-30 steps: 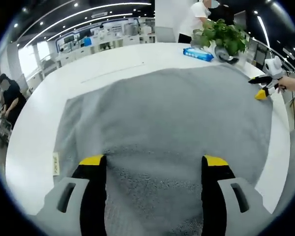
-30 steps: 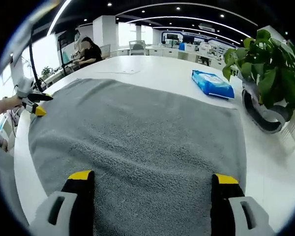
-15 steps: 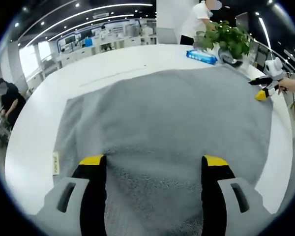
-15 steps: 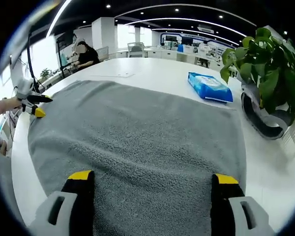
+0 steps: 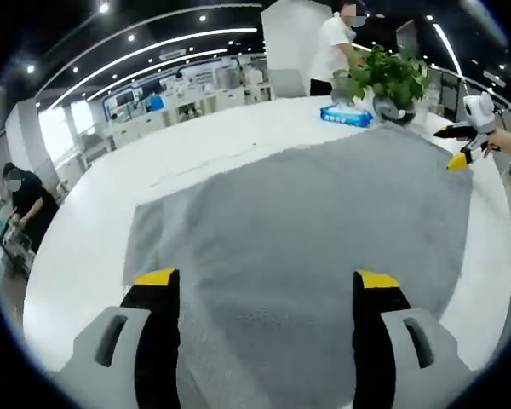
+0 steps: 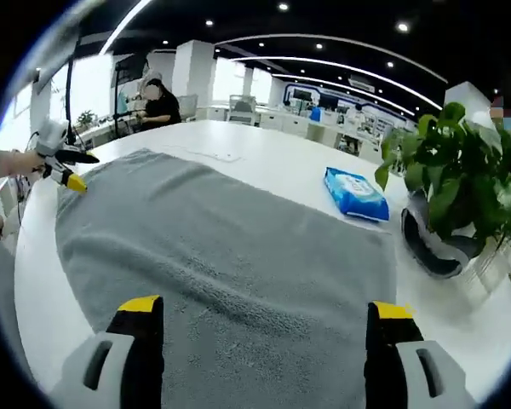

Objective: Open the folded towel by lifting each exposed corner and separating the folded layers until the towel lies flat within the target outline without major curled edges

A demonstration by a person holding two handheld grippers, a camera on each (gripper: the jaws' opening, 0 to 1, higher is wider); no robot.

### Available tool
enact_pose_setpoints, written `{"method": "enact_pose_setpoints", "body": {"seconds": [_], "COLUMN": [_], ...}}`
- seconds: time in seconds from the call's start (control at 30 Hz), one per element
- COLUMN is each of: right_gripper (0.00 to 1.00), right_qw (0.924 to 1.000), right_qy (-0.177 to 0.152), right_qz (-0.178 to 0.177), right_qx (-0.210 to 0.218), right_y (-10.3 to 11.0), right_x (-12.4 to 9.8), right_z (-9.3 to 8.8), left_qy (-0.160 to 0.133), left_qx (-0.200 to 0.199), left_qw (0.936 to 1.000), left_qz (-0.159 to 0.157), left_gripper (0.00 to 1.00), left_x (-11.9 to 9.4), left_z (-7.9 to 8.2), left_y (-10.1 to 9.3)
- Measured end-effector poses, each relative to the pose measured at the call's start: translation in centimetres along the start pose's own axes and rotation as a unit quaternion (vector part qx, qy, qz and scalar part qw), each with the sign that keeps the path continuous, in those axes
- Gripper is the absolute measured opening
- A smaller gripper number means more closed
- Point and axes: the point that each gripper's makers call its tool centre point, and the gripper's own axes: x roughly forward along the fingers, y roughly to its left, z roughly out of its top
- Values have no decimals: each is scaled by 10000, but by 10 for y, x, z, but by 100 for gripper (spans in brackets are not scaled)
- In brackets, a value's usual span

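A grey towel [image 5: 307,221] lies spread over the white table [image 5: 94,247], its surface mostly smooth with faint ripples. My left gripper [image 5: 266,281] hovers over the towel's near edge, jaws wide open with nothing between them. In the right gripper view the same towel [image 6: 230,247] stretches ahead, and my right gripper [image 6: 266,308] stands open above its near edge. Each gripper also appears small in the other's view, at an opposite towel corner: the right gripper [image 5: 464,141] held by a hand, and the left gripper [image 6: 61,162] likewise.
A blue pack of wipes [image 6: 353,192] lies on the table beyond the towel. A potted green plant [image 6: 460,170] in a dark holder stands at the table's far corner. People [image 5: 334,43] stand or sit around the table; office desks fill the background.
Both views have risen and pulled back from the towel. The raised ridge of cloth between the left jaws has flattened out. Both grippers stayed open.
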Motion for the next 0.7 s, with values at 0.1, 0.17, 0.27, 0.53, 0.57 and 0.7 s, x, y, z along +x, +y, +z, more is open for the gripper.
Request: {"method": "enact_pose_setpoints", "body": {"seconds": [0.1, 0.17, 0.27, 0.53, 0.57, 0.7], "right_gripper": [100, 100, 100, 100, 100, 100], "right_qw": [9997, 9990, 9977, 9970, 9969, 9967], "right_qy": [-176, -306, -425, -650, -687, -767], "right_qz": [46, 73, 129, -41, -59, -128], "right_qx": [174, 307, 506, 417, 368, 245], "right_y": [14, 27, 48, 80, 82, 92], "right_x": [-17, -31, -51, -107, -113, -136], "right_z": [9, 14, 18, 15, 14, 10], "left_qy": [-136, -294, -679, -1452, -1499, -1691], "left_qx": [-532, -760, -1339, -2000, -1955, -1949], "left_qw": [9984, 9965, 9872, 9633, 9634, 9598], "left_qz": [-165, -201, -543, -1049, -1060, -1107], "left_gripper": [97, 96, 97, 95, 94, 94], "left_x": [-13, -24, -48, -114, -120, -149], "left_z": [8, 16, 36, 76, 78, 81], "left_y": [-9, -16, -42, -90, -94, -110]}}
